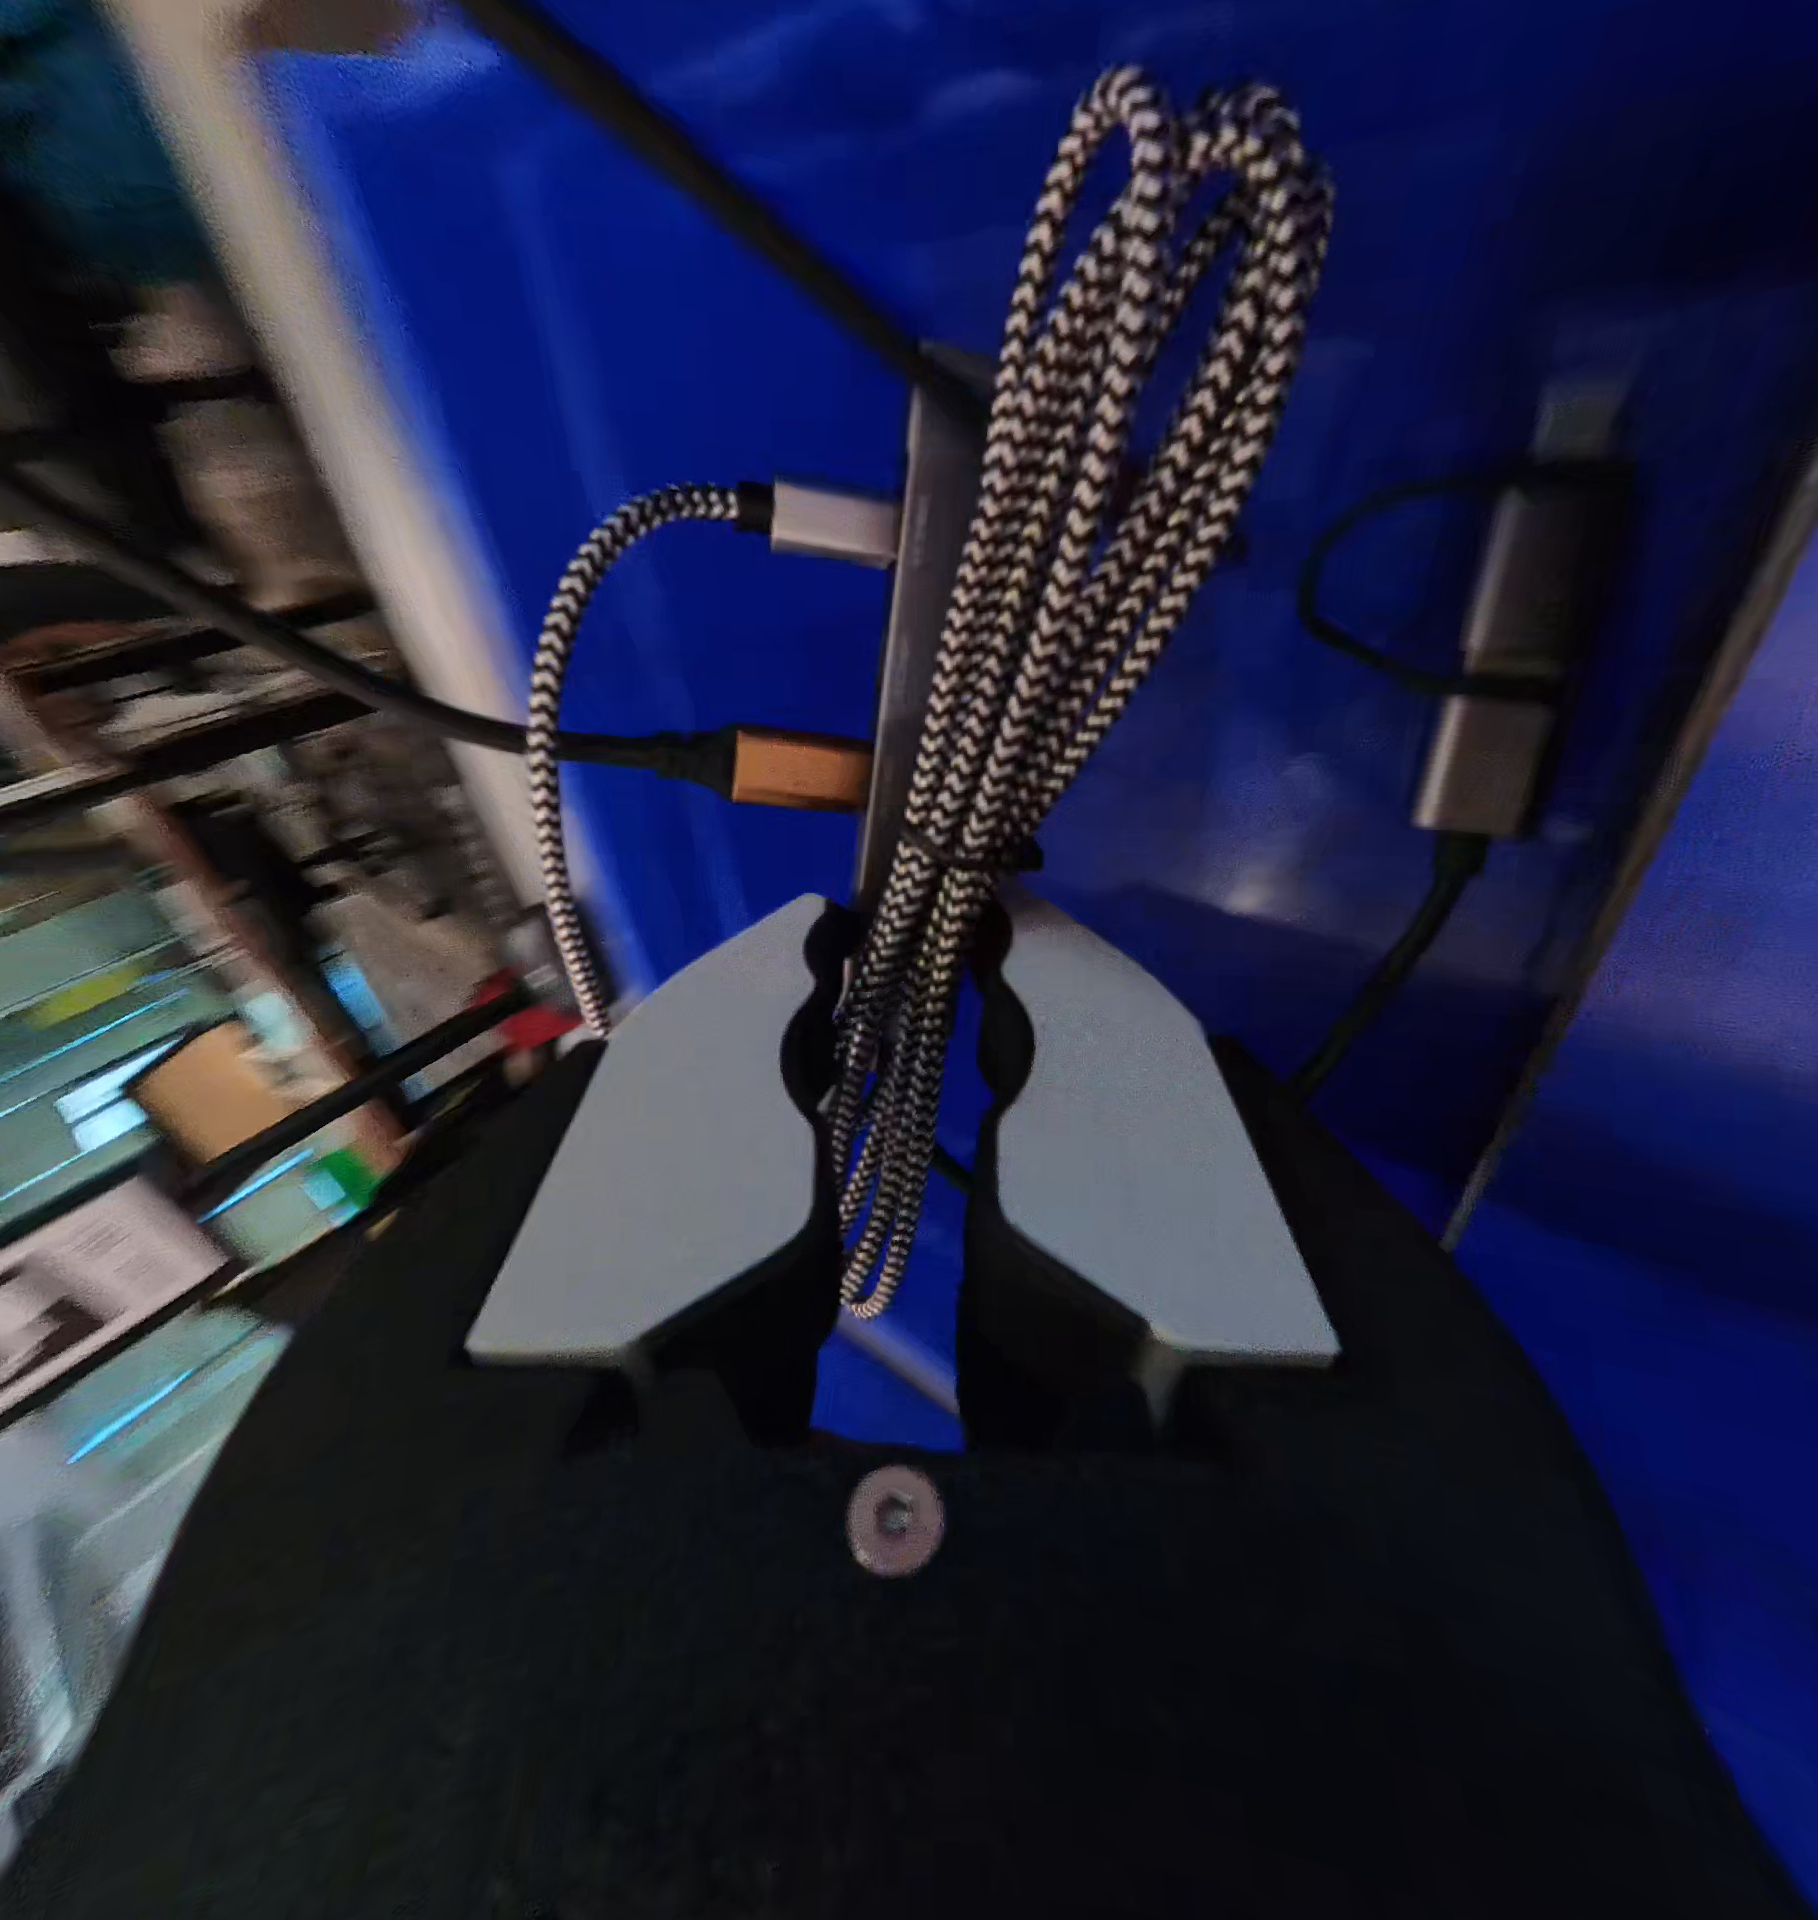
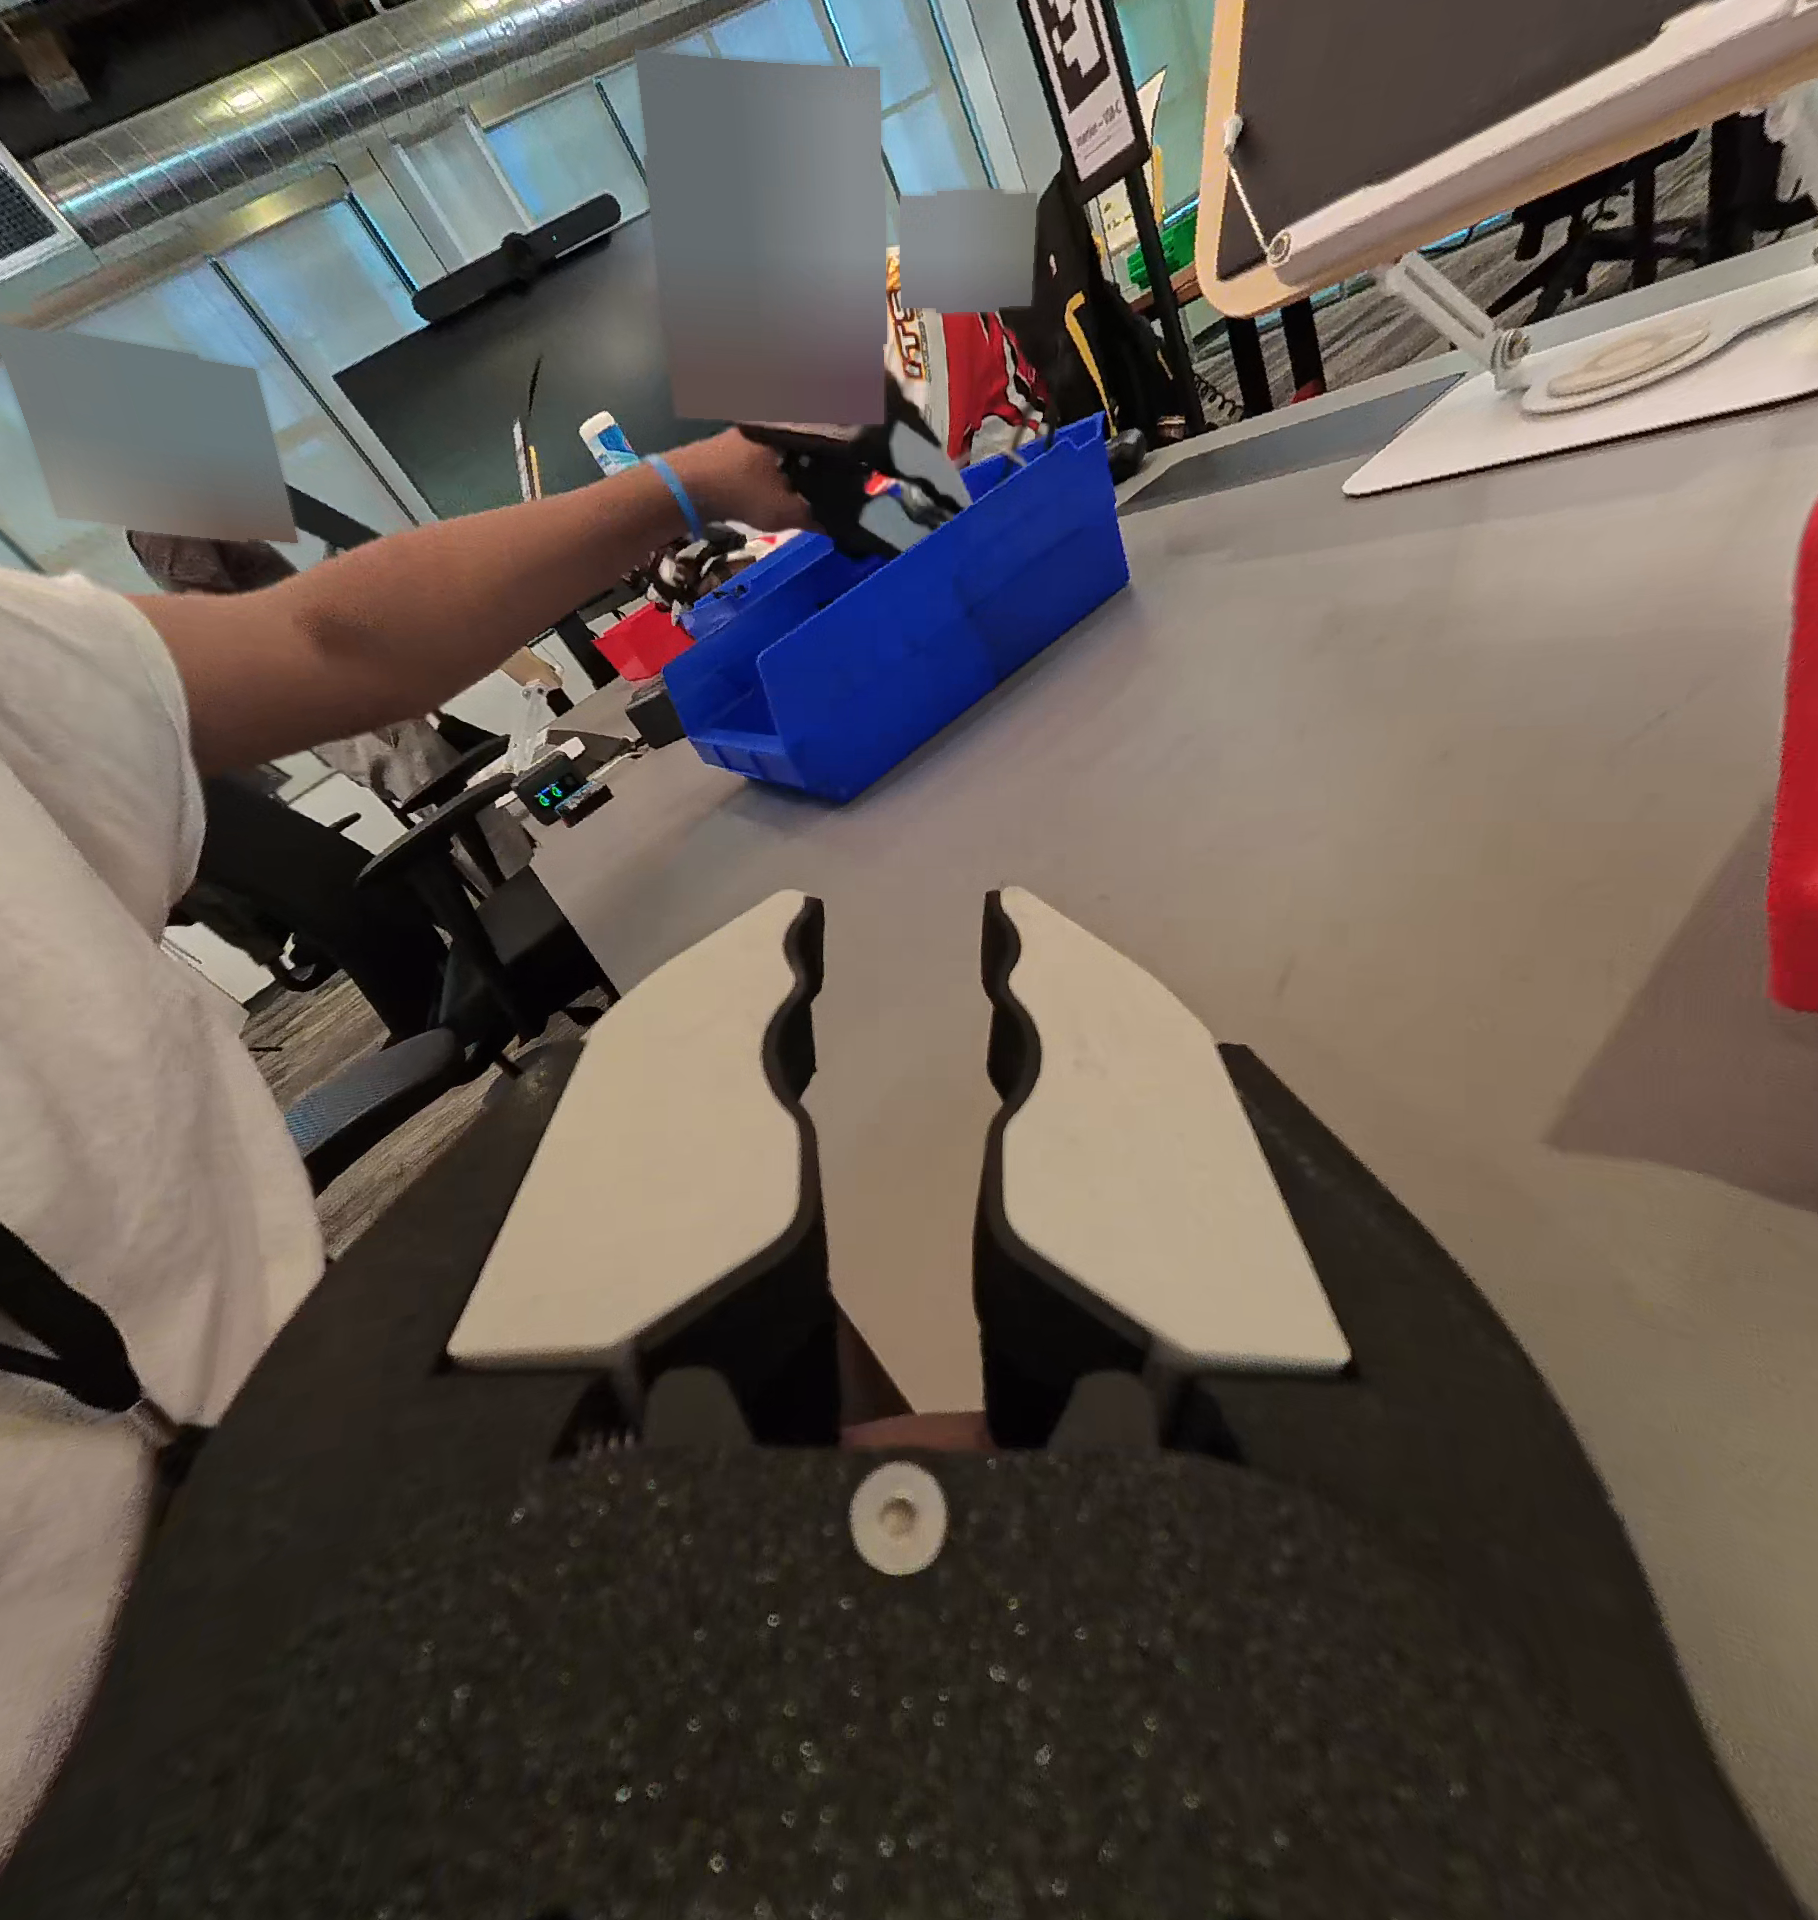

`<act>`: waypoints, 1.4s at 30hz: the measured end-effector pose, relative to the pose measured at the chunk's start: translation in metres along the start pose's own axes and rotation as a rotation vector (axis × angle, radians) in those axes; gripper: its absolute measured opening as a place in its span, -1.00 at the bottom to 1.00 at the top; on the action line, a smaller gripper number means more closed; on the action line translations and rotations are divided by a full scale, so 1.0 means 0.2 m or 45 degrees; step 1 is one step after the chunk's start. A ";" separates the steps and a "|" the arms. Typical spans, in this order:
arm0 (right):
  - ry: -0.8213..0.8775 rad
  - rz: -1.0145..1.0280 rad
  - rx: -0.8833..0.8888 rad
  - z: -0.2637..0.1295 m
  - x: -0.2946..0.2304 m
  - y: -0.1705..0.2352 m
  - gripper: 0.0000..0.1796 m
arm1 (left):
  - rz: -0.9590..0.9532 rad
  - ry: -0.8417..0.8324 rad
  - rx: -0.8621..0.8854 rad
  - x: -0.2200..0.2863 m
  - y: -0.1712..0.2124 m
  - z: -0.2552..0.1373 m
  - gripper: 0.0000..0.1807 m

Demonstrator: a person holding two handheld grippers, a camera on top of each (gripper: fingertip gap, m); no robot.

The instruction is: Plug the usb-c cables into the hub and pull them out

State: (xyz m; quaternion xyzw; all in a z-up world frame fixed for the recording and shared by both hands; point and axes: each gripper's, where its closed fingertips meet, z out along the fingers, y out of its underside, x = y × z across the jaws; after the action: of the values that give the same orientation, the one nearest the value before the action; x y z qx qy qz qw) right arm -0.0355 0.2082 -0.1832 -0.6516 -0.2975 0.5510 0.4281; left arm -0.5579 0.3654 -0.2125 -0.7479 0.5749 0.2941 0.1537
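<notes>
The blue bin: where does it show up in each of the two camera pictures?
Left wrist view: the blue bin fills the background; the camera looks into it, past the left gripper shut on a bundled braided cable.
Right wrist view: the bin sits left of centre on the grey table.
Shared landmark: the left gripper, seen reaching into the bin.

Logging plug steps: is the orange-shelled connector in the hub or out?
In: the orange-shelled connector sits flush against the grey metal hub edge.
</notes>
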 end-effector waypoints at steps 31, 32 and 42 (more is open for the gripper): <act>-0.259 -0.973 -0.010 0.39 -0.31 -0.52 -0.58 | 0.087 -1.460 0.663 0.44 -1.45 -1.37 -0.76; -0.248 -1.030 -0.033 0.41 -0.32 -0.47 -0.62 | 0.071 -1.448 0.661 0.44 -1.45 -1.35 -0.76; -0.066 -1.280 -0.167 0.55 -0.22 -0.27 -0.82 | 0.001 -1.384 0.711 0.51 -1.51 -1.31 -0.76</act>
State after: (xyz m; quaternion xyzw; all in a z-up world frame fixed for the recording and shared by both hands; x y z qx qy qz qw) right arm -0.1479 0.2206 -0.1171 -0.4393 -0.6190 0.2730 0.5910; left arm -0.1844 0.2260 -0.1032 -0.4220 0.4700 0.4719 0.6151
